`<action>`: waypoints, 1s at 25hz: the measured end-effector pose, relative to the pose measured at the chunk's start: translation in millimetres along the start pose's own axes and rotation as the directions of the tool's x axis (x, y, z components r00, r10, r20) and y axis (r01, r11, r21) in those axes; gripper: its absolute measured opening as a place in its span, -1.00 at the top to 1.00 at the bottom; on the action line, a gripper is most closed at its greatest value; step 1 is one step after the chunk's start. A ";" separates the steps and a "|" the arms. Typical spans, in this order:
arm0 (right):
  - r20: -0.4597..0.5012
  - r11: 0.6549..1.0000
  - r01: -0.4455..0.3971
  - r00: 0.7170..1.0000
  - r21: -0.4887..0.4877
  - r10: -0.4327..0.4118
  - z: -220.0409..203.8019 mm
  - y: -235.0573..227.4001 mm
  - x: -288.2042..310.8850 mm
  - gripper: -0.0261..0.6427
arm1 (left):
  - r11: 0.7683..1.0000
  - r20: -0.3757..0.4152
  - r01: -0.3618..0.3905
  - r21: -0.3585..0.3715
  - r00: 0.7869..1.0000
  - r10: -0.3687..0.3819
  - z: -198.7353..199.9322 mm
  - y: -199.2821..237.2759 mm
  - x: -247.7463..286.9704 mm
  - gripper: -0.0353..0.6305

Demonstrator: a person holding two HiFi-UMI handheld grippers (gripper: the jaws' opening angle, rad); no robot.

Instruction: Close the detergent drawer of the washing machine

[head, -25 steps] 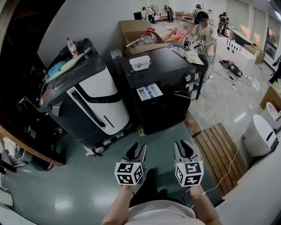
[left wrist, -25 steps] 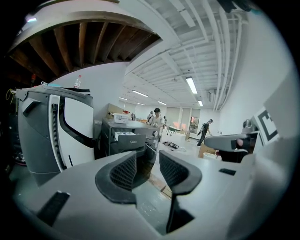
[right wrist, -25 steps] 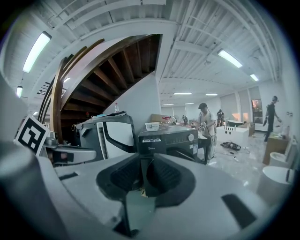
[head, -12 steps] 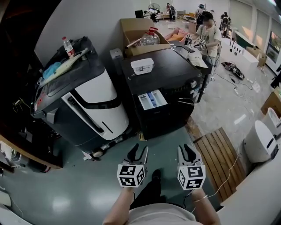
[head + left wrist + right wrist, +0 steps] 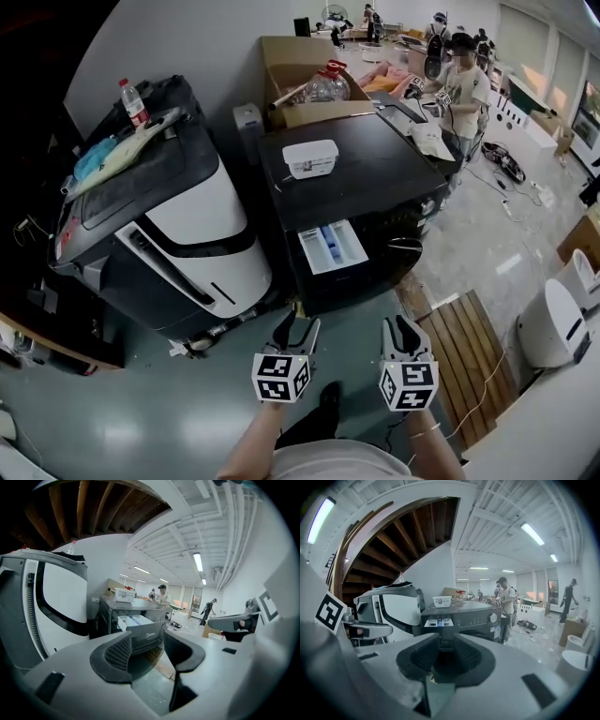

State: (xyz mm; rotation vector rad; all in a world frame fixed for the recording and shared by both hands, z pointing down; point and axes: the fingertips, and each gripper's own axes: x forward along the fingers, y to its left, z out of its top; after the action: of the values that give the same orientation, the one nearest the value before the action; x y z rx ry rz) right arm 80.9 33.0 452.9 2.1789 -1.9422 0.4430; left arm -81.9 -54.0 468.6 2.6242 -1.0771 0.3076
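The black washing machine [image 5: 361, 155] stands ahead of me with its detergent drawer [image 5: 331, 247] pulled out of the front's upper left; white and blue compartments show. Both grippers hang over the green floor, short of the machine and touching nothing. My left gripper [image 5: 292, 328] is open; its jaws have just been opening and nothing is between them. In the left gripper view the drawer [image 5: 137, 621] shows beyond the left gripper [image 5: 146, 652]. My right gripper [image 5: 401, 330] has a narrow gap between its pads and holds nothing. In the right gripper view, the drawer [image 5: 439, 621] lies straight ahead of the right gripper [image 5: 445, 656].
A white lidded box [image 5: 310, 157] sits on the washer's top. A large black-and-white appliance [image 5: 183, 220] stands at its left, with a water bottle [image 5: 132, 101] on it. Behind is a cardboard box [image 5: 295, 61]. A wooden slat platform [image 5: 466, 349] lies at right. A person [image 5: 461, 82] stands farther back.
Both grippers have moved forward toward the washer, which now looks larger and nearer. The left gripper's jaws stand wider apart than before.
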 end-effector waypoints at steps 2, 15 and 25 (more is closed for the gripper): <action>-0.001 1.000 0.001 1.000 -0.006 -0.001 6.6 -1.6 15.6 0.68 | 1.000 -0.004 -0.001 -0.001 1.000 0.001 4.2 9.0 13.1 0.32; -0.018 1.000 0.018 1.000 -0.018 -0.018 33.5 -6.6 88.0 0.68 | 1.000 -0.014 0.010 -0.024 1.000 -0.011 23.3 47.2 72.6 0.31; -0.105 0.999 -0.018 0.994 -0.041 0.013 15.5 -19.9 123.7 0.68 | 0.999 -0.042 -0.022 -0.045 0.999 0.020 12.2 55.2 89.4 0.31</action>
State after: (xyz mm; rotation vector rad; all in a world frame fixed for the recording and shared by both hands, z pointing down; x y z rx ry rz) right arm 114.2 -85.3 481.9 2.0727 -1.8972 0.5040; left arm -57.6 -153.7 494.2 2.5568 -1.0866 0.3364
